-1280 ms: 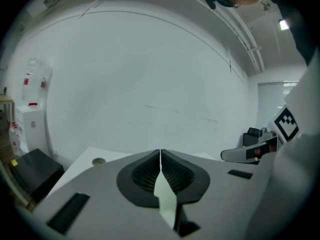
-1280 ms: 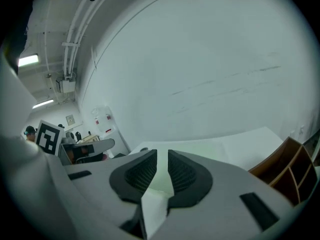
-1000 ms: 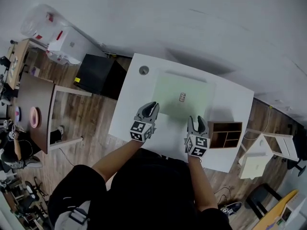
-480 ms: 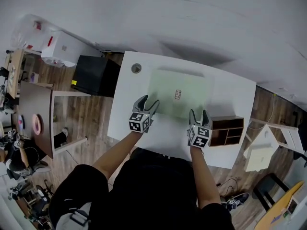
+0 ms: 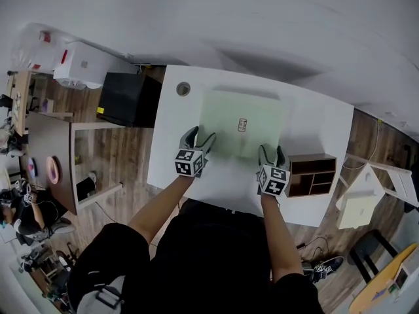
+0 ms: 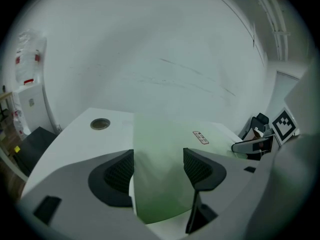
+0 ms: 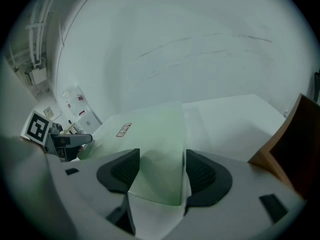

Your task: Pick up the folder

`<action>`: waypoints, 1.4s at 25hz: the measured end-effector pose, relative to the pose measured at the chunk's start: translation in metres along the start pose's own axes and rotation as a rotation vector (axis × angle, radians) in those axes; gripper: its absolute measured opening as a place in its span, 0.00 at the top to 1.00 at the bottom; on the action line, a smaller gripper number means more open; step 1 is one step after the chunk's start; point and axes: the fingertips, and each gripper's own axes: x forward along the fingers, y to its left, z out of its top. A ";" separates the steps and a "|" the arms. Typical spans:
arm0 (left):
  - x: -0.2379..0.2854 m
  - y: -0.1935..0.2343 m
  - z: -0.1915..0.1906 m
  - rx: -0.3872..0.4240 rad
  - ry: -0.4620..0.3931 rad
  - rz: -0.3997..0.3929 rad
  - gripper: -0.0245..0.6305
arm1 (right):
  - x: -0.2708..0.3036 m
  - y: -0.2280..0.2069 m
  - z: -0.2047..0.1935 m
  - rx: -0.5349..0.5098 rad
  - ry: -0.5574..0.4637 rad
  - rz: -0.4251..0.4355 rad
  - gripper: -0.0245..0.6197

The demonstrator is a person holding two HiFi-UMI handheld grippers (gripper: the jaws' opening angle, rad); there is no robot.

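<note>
While both claws hang open over the near edge of the folder (image 5: 243, 110), the step in hand looks like setting up a two-handed grip, with nothing lifted yet. The pale green folder lies flat on the white bench (image 5: 315, 126), its small label facing up, with the round cable hole (image 5: 183, 89) beyond its far-left corner and a wooden organiser (image 5: 313, 175) just off its right side. The left claw (image 6: 158, 160) stands wide, and the folder's near-left corner shows in the gap between its jaws, the folder's left edge running close along the left-hand jaw. The right claw (image 7: 161, 165) is equally wide over the near-right corner. Whether either claw already touches the sheet I cannot tell. Since the folder is thin and flat against the bench, closing the jaws as they stand would likely only scrape across its top. A better way, I judge, is to tip each claw so one jaw slips under the near edge and the other comes down on top, then close both together. Lifting should be level and in step, or the cover may flop open or slide out. The right claw should also keep clear of the organiser.
</note>
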 end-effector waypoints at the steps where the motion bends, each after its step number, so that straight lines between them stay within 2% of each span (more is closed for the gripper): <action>1: 0.000 0.000 0.000 0.004 0.001 -0.001 0.51 | 0.001 -0.001 -0.001 0.012 -0.001 0.002 0.53; 8: 0.000 0.002 -0.001 0.015 0.004 0.014 0.49 | 0.002 -0.001 -0.002 0.058 0.001 0.020 0.53; 11: 0.002 0.009 -0.003 -0.040 0.015 0.026 0.48 | 0.002 -0.001 -0.002 0.056 -0.002 0.025 0.53; 16: 0.010 0.010 -0.013 -0.084 0.056 -0.010 0.47 | 0.003 -0.002 -0.003 0.064 0.001 0.032 0.52; 19: 0.013 0.012 -0.019 -0.167 0.065 -0.029 0.47 | 0.006 -0.002 -0.003 0.081 0.023 0.048 0.52; 22: 0.013 0.014 -0.025 -0.251 0.059 -0.040 0.46 | 0.009 -0.003 -0.006 0.115 0.031 0.075 0.51; 27: 0.015 0.014 -0.027 -0.297 0.042 -0.090 0.46 | 0.013 -0.006 -0.010 0.203 0.000 0.135 0.49; 30: 0.017 0.014 -0.028 -0.308 0.026 -0.111 0.46 | 0.013 -0.007 -0.010 0.216 -0.033 0.147 0.48; 35: 0.014 0.014 -0.024 -0.293 -0.013 -0.074 0.46 | 0.010 -0.007 -0.007 0.189 -0.062 0.120 0.49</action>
